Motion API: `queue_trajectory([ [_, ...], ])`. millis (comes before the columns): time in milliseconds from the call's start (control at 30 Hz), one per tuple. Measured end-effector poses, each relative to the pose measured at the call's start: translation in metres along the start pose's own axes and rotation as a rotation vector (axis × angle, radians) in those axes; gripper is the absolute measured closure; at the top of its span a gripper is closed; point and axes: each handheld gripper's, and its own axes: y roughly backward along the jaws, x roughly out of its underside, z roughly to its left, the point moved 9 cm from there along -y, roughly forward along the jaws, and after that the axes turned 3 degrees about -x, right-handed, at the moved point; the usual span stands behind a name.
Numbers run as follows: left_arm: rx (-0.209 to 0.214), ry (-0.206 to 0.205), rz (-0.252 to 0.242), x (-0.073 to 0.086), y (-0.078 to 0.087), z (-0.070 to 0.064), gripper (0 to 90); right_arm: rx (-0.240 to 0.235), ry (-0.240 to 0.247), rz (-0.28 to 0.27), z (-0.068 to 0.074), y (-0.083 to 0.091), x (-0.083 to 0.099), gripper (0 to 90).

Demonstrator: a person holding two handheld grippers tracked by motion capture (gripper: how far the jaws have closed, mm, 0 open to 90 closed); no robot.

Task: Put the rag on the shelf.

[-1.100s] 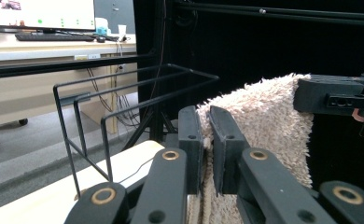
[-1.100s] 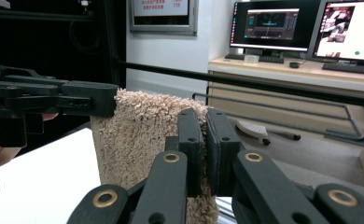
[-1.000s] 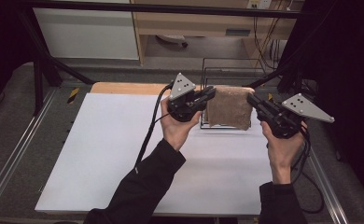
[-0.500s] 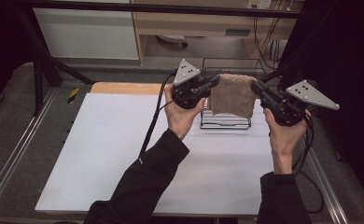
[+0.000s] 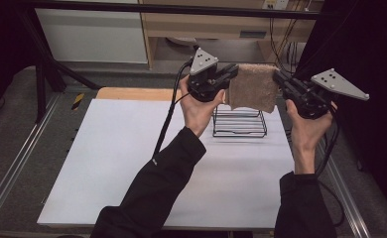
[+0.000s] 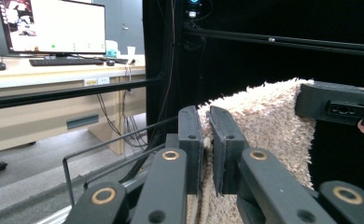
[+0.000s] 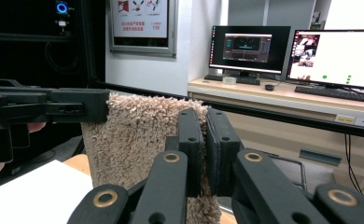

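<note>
A shaggy beige cloth [image 5: 252,87] hangs in the air above the far end of the table, stretched between the two grippers and clear of the surface. Its top edge runs left to right across the table, roughly level; the body of the cloth drops straight down from that edge, its lower hem free above a black wire rack [image 5: 239,122]. The left gripper [image 5: 229,75] has its jaws pressed together on the cloth's upper left corner; in the left gripper view the pile [image 6: 269,126] is squeezed between the two black pads. The right gripper [image 5: 279,78] is clamped the same way on the upper right corner, and in the right gripper view the fabric [image 7: 138,135] bulges out on either side of the closed jaws. Both hands are raised, forearms in black sleeves [image 5: 157,193] coming in from the near edge. The wire rack sits on the white table top [image 5: 132,163], toward its far right part, directly under the cloth. A wooden strip [image 5: 132,93] shows along the table's far edge. Desks with lit monitors [image 7: 339,51] stand in the room beyond.
</note>
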Motion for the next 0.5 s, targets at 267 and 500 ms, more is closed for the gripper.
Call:
queue_trajectory([
  [267,-0.005,0.0,-0.012,-0.013,-0.006,0.002,83.4,0.011,0.004,-0.013,-0.006,-0.005,-0.013,85.9],
  [500,-0.018,-0.008,-0.019,-0.025,-0.013,0.007,83.4,0.014,0.011,-0.025,-0.014,-0.014,-0.021,85.9],
])
